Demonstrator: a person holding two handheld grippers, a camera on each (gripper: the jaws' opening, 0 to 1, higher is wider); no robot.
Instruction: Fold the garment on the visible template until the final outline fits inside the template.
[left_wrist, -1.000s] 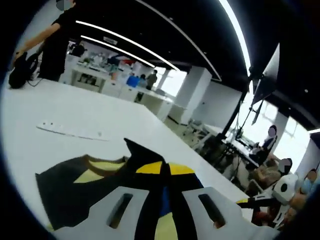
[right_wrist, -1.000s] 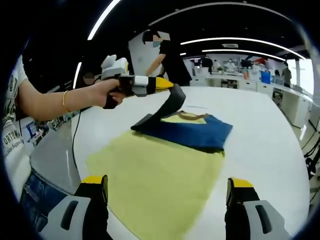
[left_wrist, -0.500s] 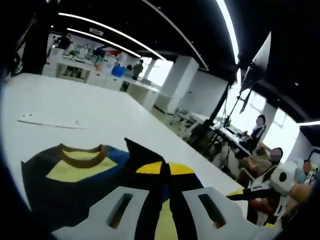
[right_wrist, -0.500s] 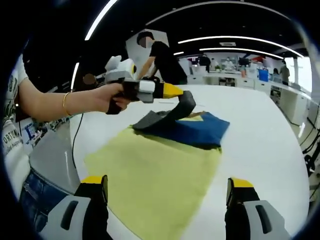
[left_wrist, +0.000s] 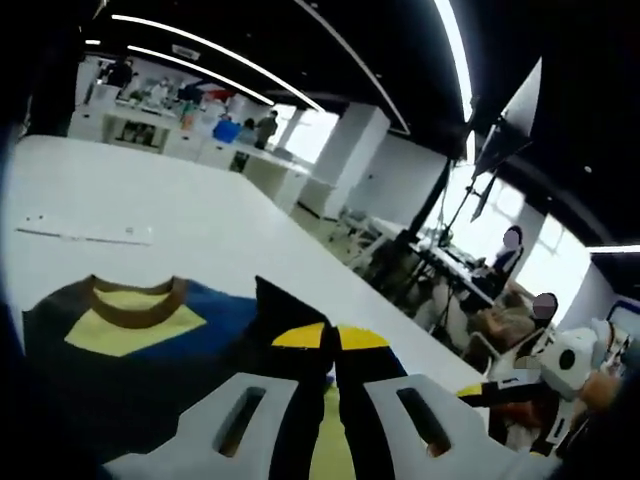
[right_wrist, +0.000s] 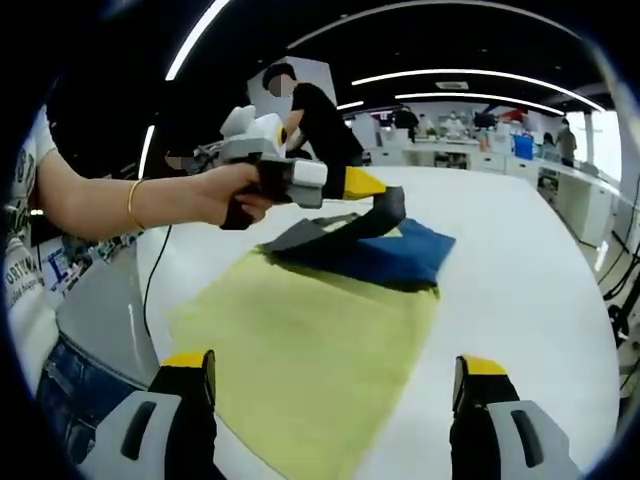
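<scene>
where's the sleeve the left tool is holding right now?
In the right gripper view the dark sleeve hangs pinched in the left tool, lifted above the blue top part of the garment, upper centre, beyond the yellow body.

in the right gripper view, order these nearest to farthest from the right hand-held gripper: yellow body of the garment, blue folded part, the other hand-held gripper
1. Yellow body, just ahead of the open jaws.
2. Blue folded part, beyond it, centre.
3. Left hand-held gripper, up left, pinching a dark sleeve; close to the blue part, roughly tied.
</scene>
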